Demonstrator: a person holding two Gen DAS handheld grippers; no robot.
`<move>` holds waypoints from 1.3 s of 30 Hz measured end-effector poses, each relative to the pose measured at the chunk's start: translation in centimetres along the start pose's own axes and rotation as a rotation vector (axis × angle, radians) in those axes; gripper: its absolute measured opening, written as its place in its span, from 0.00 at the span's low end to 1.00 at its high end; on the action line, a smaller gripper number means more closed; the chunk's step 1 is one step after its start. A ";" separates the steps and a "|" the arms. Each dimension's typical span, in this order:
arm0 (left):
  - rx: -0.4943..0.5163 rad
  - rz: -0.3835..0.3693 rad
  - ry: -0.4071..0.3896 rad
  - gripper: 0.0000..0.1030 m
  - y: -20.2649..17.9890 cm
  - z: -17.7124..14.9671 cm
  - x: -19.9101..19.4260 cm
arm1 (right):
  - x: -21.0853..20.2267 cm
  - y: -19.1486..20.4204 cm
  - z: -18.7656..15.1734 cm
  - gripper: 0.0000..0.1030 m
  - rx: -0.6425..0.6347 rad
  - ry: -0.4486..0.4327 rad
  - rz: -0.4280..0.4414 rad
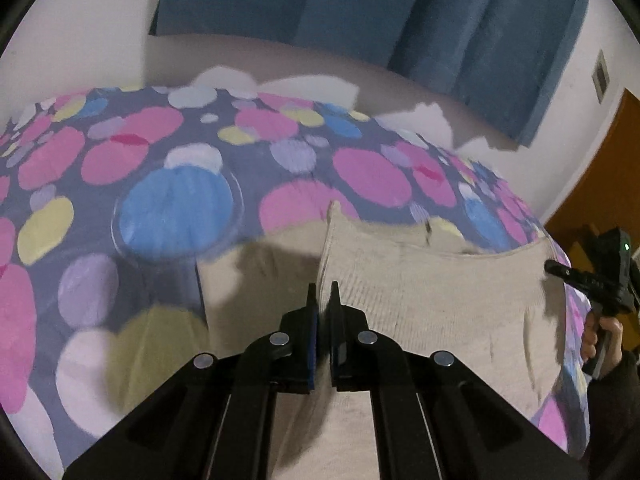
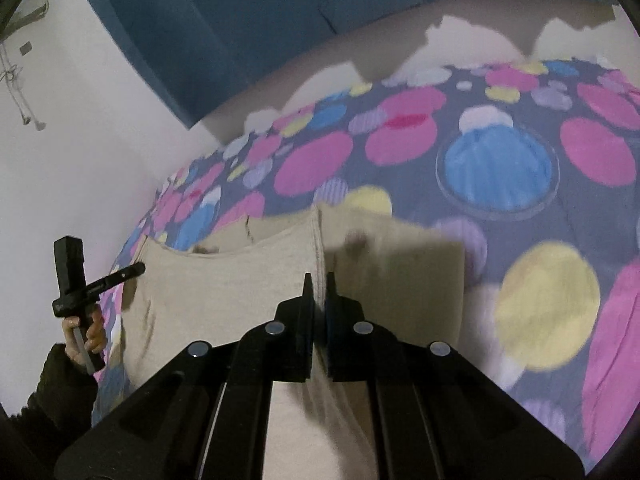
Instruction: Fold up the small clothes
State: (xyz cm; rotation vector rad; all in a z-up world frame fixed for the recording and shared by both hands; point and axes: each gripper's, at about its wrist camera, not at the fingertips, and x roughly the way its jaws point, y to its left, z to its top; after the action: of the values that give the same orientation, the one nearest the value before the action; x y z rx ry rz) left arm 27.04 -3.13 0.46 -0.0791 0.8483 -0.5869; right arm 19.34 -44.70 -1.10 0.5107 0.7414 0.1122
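A beige knit garment (image 1: 432, 300) is held up above a bedspread with coloured dots (image 1: 160, 184). My left gripper (image 1: 323, 292) is shut on the garment's ribbed edge. The right gripper (image 1: 560, 270) shows at the right of that view, gripping the garment's other end. In the right wrist view my right gripper (image 2: 318, 282) is shut on the garment (image 2: 224, 292) at its ribbed edge, and the left gripper (image 2: 136, 270) holds the far end at the left. The garment hangs stretched between both grippers, part of it lying on the bed.
The dotted bedspread (image 2: 480, 152) covers the bed. A beige headboard (image 1: 280, 64) with white pillows (image 1: 312, 84) stands behind it. A blue curtain (image 1: 440, 20), white wall and a wooden door (image 1: 600, 168) lie beyond.
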 end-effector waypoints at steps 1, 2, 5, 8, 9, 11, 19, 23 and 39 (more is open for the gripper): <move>-0.004 0.012 -0.011 0.04 0.2 0.8 0.5 | 0.5 0.0 0.7 0.04 -0.001 -0.002 -0.003; -0.008 0.017 -0.015 0.04 0.5 1.4 0.9 | 1.2 -0.1 1.5 0.04 -0.007 -0.005 -0.015; -0.021 0.044 -0.011 0.04 1.2 3.0 3.1 | 3.1 -1.1 3.3 0.04 0.009 -0.015 -0.034; -0.018 0.084 0.001 0.04 1.8 3.9 5.3 | 5.2 -2.4 4.6 0.04 0.038 -0.015 -0.045; -0.020 0.095 0.010 0.04 2.1 4.2 6.3 | 5.9 -2.8 4.9 0.04 0.044 -0.011 -0.053; -0.023 0.114 0.025 0.04 2.6 4.1 7.6 | 7.6 -3.7 5.1 0.04 0.058 0.005 -0.072; -0.035 0.159 0.098 0.04 4.4 2.5 12.1 | 12.0 -7.9 3.6 0.04 0.172 0.081 -0.074; -0.020 0.158 0.104 0.04 4.4 2.1 12.4 | 13.2 -9.4 2.6 0.04 0.231 0.110 -0.059; -0.025 0.137 0.099 0.04 4.6 2.0 12.7 | 13.1 -10.7 2.2 0.03 0.304 0.096 0.010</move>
State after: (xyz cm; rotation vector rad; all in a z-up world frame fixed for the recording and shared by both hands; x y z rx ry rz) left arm 37.10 -6.15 -8.28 -0.0141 0.9496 -0.4545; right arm 29.61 -51.28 -12.99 0.8031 0.8555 0.0325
